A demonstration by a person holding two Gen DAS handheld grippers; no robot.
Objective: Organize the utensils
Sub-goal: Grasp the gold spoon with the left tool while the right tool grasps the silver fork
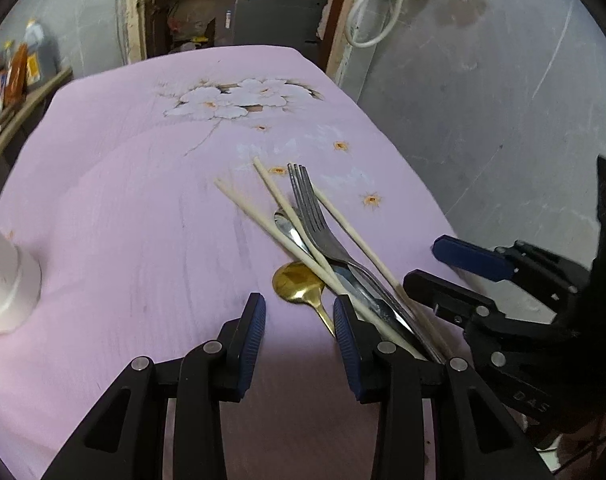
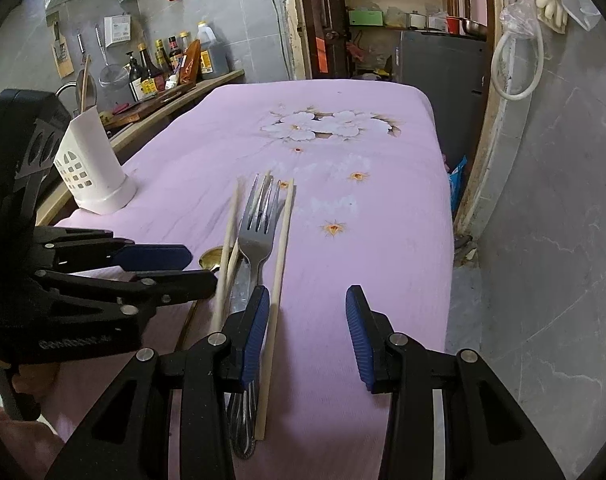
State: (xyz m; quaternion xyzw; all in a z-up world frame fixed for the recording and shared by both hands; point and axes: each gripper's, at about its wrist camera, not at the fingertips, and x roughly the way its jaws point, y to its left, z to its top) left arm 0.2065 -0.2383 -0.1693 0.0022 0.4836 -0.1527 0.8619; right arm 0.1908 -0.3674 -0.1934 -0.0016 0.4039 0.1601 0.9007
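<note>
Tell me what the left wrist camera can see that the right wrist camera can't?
Only the left wrist view shows the silver spoon's bowl under the chopsticks. Only the right wrist view shows the white holder's cut-out holes and top, plus the sauce bottles. Both show the fork, gold spoon, chopsticks, purple cloth, and both grippers open, left and right.
</note>
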